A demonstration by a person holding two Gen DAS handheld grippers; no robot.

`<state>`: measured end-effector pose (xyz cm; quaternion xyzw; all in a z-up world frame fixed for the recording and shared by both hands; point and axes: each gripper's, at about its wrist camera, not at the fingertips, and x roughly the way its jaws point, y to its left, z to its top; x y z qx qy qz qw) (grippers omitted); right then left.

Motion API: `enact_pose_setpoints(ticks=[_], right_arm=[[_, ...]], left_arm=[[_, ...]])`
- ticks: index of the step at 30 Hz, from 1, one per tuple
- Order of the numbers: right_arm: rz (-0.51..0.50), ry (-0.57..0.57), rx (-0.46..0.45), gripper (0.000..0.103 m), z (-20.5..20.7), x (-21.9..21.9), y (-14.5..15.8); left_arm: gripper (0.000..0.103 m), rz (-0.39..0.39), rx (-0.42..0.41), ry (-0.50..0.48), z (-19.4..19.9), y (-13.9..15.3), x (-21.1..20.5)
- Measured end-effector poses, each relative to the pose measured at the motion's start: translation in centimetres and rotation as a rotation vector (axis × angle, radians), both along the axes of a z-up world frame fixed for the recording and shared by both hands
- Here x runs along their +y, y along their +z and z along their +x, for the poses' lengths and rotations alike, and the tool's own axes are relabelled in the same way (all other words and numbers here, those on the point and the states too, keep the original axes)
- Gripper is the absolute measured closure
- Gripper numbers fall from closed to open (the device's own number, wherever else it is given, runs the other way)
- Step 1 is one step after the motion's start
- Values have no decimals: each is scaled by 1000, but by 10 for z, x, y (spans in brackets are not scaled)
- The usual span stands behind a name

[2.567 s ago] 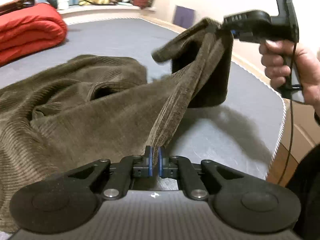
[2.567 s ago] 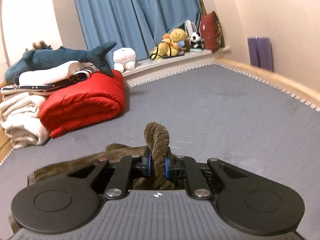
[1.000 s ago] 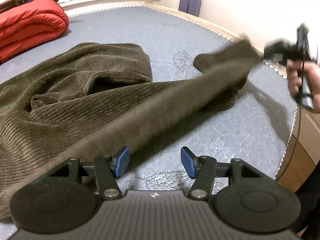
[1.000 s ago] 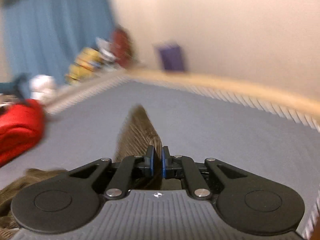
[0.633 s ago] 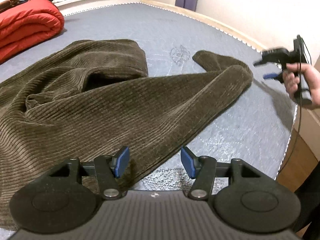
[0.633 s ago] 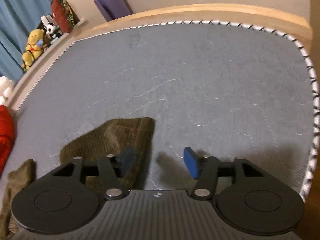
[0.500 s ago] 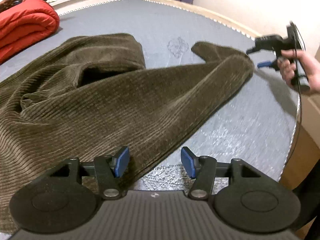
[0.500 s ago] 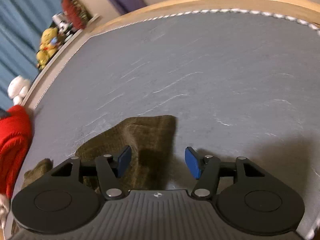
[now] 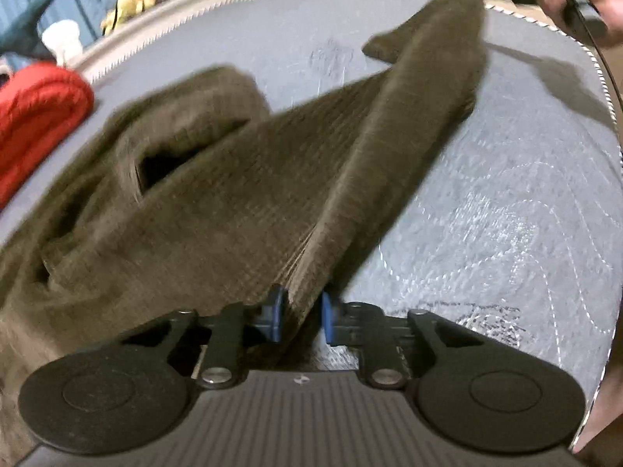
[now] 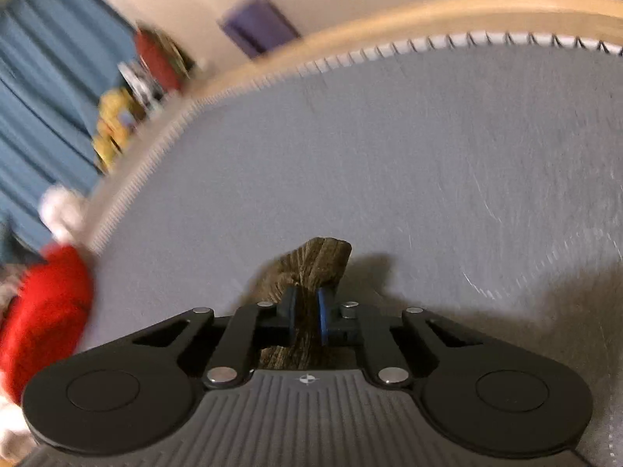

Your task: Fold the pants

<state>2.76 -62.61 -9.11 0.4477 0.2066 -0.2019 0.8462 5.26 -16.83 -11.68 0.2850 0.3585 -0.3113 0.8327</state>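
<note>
While the pants (image 9: 241,194) sprawl across the bed (image 9: 506,202), left gripper (image 9: 299,313) jaws are closing on one leg's edge; right gripper (image 10: 305,313) jaws clench its far hem.

The olive-brown ribbed corduroy pants (image 9: 218,210) lie rumpled on the mattress, their bulk bunched toward nine o'clock in the left wrist view. One leg is raised off the surface as a taut ridge running from six o'clock toward one o'clock. In the right wrist view only its hem end (image 10: 315,260) shows, low at centre.

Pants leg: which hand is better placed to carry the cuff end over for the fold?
Right. The right gripper pinches the leg's far end of the pants; the left gripper, closing, has the fabric mid-leg.
</note>
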Motion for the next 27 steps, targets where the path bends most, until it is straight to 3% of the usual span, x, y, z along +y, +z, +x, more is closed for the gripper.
enact_pose_setpoints(ticks=[2,4,5,6,7,9,10,12,14,16,17,19,20,21,23,27], right_arm=[[-62,-17,-136,93,-16,5,29],[-272,-93,-215,100,-40,23,56],[-395,-161,-193,102,-51,32,61],[-435,-232,-92,103,-57,34,56],[-391,-261,20,103,-58,25,43],[-143,-267,260,103,-64,-2,-10],[-39,-277,312,103,-71,-10,-30],[119,-245,327,99,-77,-25,-54],[126,-200,301,98,-75,-30,-54],[70,-162,269,86,-68,-32,-47],[44,-148,261,70,-61,-35,-44],[-36,-149,249,56,-53,-38,-37],[-77,-145,237,54,-55,-41,-33],[-107,-129,225,52,-50,-42,-30],[-126,-69,227,35,-39,-51,-34],[-172,75,279,25,-16,-45,-45]], left_arm=[[88,-59,-13,-30,-3,16,5],[90,-128,23,-75,-7,35,12],[91,-135,33,-105,-12,41,12],[92,-120,43,-130,-17,43,11],[92,-94,50,-157,-24,42,9],[92,-30,85,-226,-37,30,5],[92,12,97,-261,-44,22,3],[91,88,99,-325,-56,6,-2],[89,132,72,-348,-63,-2,-4],[80,103,92,-312,-58,3,-2],[73,66,107,-292,-54,9,-1],[61,-15,110,-269,-52,24,4],[56,-50,99,-254,-51,32,6],[54,-80,92,-238,-49,39,8],[53,-131,90,-207,-46,48,12],[52,-162,73,-156,-44,54,15]])
